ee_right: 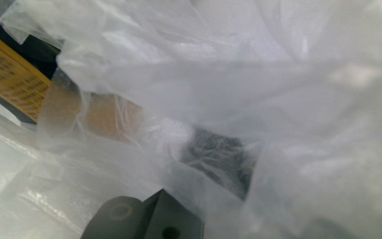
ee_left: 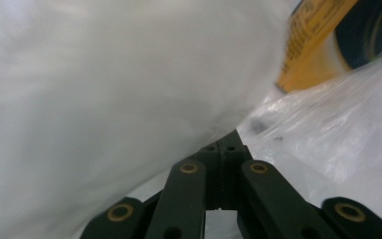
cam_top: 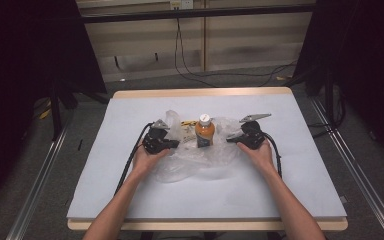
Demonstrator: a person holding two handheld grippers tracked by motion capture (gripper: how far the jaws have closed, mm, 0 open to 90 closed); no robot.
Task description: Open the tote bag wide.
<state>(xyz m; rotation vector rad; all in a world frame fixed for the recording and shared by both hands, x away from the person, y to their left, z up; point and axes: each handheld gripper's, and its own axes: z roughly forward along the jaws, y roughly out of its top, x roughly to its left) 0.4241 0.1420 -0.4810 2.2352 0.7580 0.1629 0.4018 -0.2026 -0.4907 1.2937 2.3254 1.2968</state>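
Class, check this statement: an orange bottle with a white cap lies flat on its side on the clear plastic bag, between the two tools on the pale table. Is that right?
Not quite. The orange bottle with its white cap stands upright, cap upward, rather than lying on its side; the high view shows this. The rest holds: it is on the clear plastic bag, between the left tool and the right tool, on the pale table.

Dim room, lit tabletop, blurry close-ups

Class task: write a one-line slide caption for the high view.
Two hand-held tongs, left and right, pinch a clear plastic bag around an upright orange bottle.
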